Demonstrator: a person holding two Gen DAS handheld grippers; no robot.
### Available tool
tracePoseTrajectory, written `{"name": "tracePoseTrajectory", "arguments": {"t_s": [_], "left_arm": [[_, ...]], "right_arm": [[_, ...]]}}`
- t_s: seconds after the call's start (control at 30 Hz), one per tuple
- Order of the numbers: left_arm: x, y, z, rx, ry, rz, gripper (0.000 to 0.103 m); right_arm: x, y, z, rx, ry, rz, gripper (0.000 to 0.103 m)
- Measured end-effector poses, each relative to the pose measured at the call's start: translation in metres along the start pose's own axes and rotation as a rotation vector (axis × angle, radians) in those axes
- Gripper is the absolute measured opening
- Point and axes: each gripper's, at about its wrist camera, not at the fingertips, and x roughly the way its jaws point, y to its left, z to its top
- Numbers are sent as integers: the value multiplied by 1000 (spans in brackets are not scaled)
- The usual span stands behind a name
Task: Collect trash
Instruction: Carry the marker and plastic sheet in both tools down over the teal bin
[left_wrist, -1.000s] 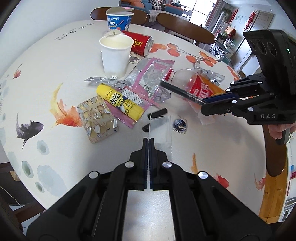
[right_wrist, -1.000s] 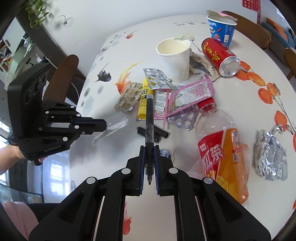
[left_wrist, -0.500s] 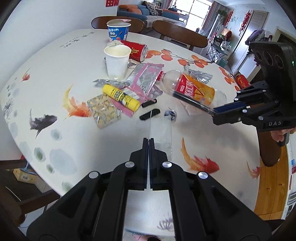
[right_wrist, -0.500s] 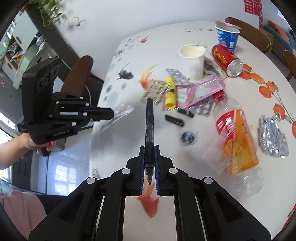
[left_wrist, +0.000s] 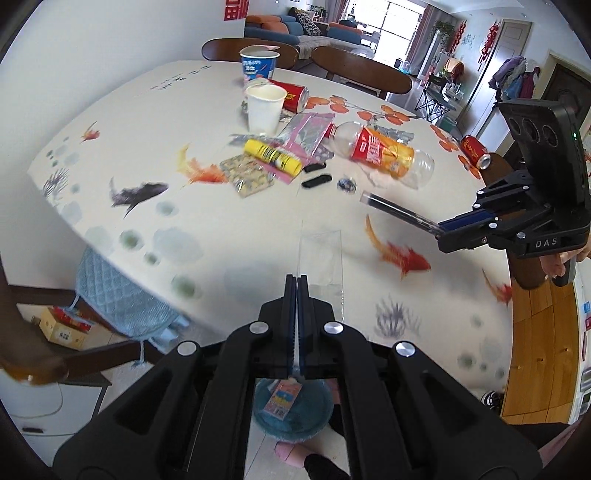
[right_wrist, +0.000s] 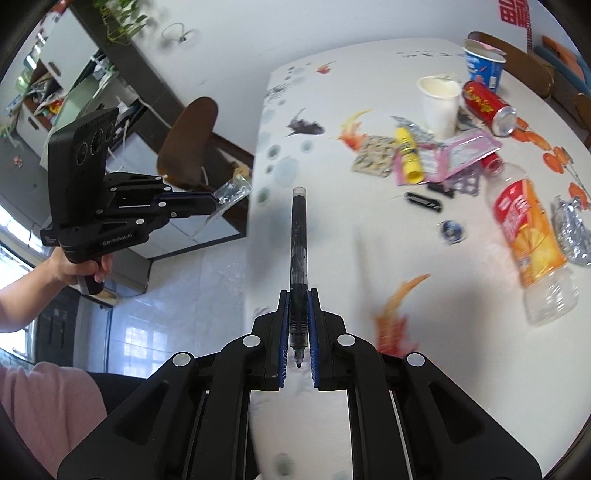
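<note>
Left tool (left_wrist: 296, 280) clamped shut on clear wrapper (left_wrist: 320, 254); right tool (right_wrist: 298, 295) clamped on pen (right_wrist: 298, 236). Keep both grips firm until over the bin; release 1 at a time.

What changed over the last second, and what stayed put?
Both tongs pulled back from the trash pile toward the table's near edge. The left tongs still clamp the clear wrapper; the right tongs still clamp the pen. Nothing was released. The remaining trash lies unmoved.

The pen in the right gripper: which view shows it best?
The right wrist view: the pen runs full length, clamped between the right gripper fingers. The left wrist view shows it smaller, sideways, jutting from that gripper.
</note>
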Motion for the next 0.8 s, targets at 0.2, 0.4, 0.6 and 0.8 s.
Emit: {"name": "tracePoseTrajectory", "arguments": {"t_s": [0.2, 0.4, 0.6, 0.8], "left_arm": [[-27, 9, -38, 11, 12, 16, 0], [-43, 15, -78, 1, 27, 16, 0], [-56, 22, -113, -15, 45, 11, 0], [-62, 29, -145, -25, 70, 11, 0]], "right_arm": [[12, 38, -18, 9, 9, 32, 10], [29, 73, -41, 17, 27, 61, 10], [44, 99, -63, 26, 55, 80, 10], [67, 123, -90, 45, 103, 108, 10]]}}
